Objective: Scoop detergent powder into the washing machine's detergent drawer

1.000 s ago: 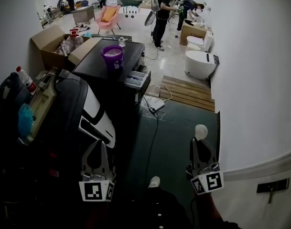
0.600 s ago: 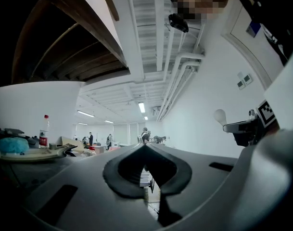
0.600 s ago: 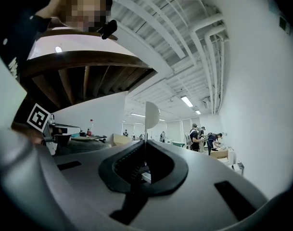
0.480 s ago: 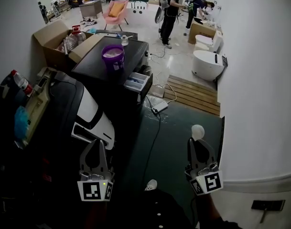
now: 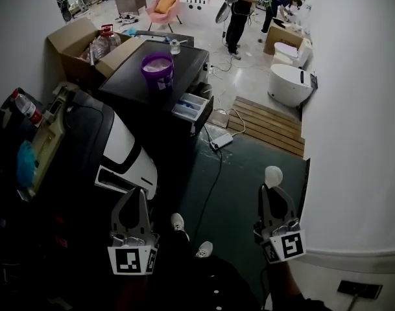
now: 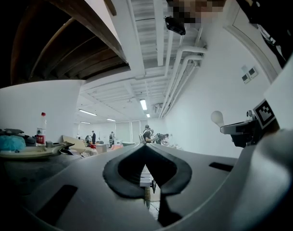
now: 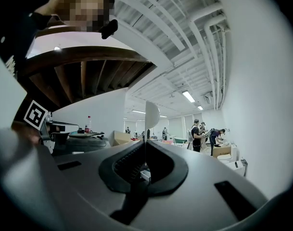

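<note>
Low at the near edge of the scene, my left gripper (image 5: 139,198) is clenched tip to tip on nothing; my right gripper (image 5: 271,196) is clamped on the handle of the small white plastic scoop (image 5: 273,175), whose rounded bowl stands clear beyond the jaw tips. Over the last second both tools have kept their places in front of me while the room has slid; the pink chair (image 5: 163,4) at the far end has climbed toward the top edge of the head view, and a second white shoe (image 5: 177,222) has come in near the first shoe (image 5: 204,249). I take it that I am walking up to the machine, so the task is at the approach, with no powder lifted yet. The black-topped washing machine (image 5: 132,76) stands far and to the left, well apart from both grippers; the round purple tub of white powder (image 5: 157,70) sits on its top, and the pale detergent drawer (image 5: 192,105) juts open from its front, right of the tub and nearer to me. The scoop's long axis runs in line with the jaws, handle near, bowl far; it points up the dark floor (image 5: 242,167) beside the white wall (image 5: 353,109) at right, not at the tub; I judge it must swing left before it can dip.
</note>
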Tool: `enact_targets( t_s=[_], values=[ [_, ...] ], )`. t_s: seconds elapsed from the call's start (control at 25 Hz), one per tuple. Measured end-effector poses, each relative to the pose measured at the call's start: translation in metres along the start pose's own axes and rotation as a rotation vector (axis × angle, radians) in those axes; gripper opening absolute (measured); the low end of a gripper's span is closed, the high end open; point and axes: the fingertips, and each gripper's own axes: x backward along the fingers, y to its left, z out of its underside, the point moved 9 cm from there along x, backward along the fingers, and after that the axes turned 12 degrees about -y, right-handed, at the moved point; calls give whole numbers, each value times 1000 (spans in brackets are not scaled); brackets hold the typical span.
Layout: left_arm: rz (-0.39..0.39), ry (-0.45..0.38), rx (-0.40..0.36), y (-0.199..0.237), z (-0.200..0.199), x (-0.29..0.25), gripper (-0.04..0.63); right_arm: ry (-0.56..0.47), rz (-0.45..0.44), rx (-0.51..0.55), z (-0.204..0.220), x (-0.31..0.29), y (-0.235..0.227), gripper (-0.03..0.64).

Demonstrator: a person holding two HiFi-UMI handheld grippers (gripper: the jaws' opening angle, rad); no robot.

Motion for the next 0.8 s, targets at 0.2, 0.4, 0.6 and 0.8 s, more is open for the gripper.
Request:
enact_targets(
  t_s=[0.2,0.4,0.6,0.8],
  values=[
    [2,-13,18,17,11,-24,14,-23,-5,2,4,-25,-5,34],
    [13,-33,20,36,19,-58,14,-60,6,8,2,-63,-8,34],
    [11,-44,21,52,28,-89,14,-61,24,4,7,-98,-12,34],
    [8,-42,31,69,39,-116,14,-50,26,5,16,-126,-15,34]
  ],
)
